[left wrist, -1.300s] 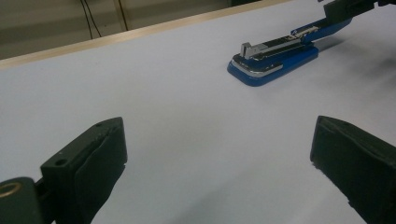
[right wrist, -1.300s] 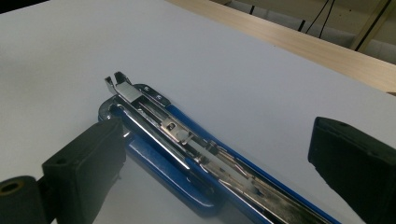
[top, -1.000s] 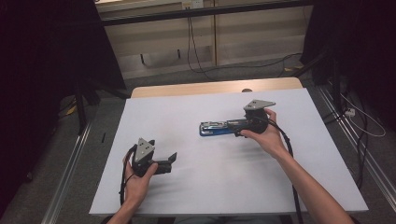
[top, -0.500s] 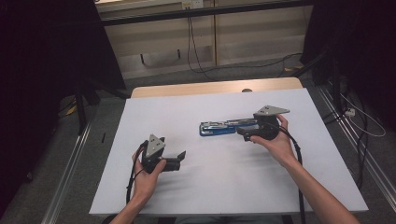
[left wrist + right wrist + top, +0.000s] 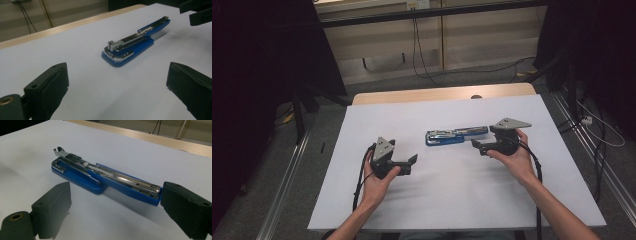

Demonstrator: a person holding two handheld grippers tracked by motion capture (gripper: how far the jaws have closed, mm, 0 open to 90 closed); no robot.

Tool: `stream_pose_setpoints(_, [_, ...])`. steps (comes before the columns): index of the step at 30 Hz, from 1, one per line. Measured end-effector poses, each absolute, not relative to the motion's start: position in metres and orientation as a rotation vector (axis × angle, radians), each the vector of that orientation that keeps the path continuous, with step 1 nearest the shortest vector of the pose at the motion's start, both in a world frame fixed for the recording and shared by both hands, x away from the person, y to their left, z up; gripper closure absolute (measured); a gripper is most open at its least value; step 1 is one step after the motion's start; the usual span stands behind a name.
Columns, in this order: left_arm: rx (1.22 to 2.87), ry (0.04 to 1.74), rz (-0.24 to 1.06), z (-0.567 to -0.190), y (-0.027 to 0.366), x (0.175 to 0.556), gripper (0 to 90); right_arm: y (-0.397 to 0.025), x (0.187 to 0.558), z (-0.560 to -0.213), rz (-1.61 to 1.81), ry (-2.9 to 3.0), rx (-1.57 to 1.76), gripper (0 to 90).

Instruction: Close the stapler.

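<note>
Right gripper [image 5: 477, 145]: held in the person's right hand [image 5: 514, 159], jaws spread wide and gripping nothing. Grey three-cornered plate on top; black cable trailing back along the forearm. Jaws point toward the stapler [image 5: 456, 135], which lies just ahead of them, apart from both.

Left gripper [image 5: 412, 161]: held in the person's left hand [image 5: 379, 181], jaws likewise wide apart and empty. Grey plate on top, cable looping down beside the wrist. Stapler sits ahead of it and well apart, across bare sheet.

Stapler: blue body with bright metal parts, swung open so that the base and the long metal staple channel stretch out in one line, flat on the sheet. In the right gripper view [image 5: 105, 178] the far end of its blue arm lies just beside the right-hand jaw; whether they touch cannot be told. In the left gripper view [image 5: 132, 46] its rounded blue base faces the jaws, with the other gripper's jaws dark at the upper right corner.

White sheet [image 5: 452, 200]: covers the table under both grippers. Wooden table edge [image 5: 412, 95] beyond the stapler.
</note>
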State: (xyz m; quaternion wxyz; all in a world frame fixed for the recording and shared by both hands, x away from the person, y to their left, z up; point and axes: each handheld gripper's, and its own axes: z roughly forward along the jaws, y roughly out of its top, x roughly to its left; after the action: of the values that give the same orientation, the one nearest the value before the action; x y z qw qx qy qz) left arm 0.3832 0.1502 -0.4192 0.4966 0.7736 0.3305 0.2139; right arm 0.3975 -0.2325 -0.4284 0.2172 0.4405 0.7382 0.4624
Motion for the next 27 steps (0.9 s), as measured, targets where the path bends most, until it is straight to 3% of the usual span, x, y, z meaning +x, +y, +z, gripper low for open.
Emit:
stream_pose_setpoints(7, [1.858, 0.811, 0.505, -0.420, 0.143, 0.393, 3.7, -0.238, 0.392, -0.428, 1.274, 2.023, 1.220, 12.5])
stream_pose_setpoints(15, [1.869, 0.791, 0.502, -0.421, 0.128, 0.403, 5.1, -0.244, 0.392, -0.435, 1.267, 2.029, 1.235, 23.3])
stream_pose_setpoints(27, [1.858, 0.809, 0.507, -0.425, 0.115, 0.424, 9.1, -0.246, 0.394, -0.439, 1.267, 2.022, 1.225, 52.9])
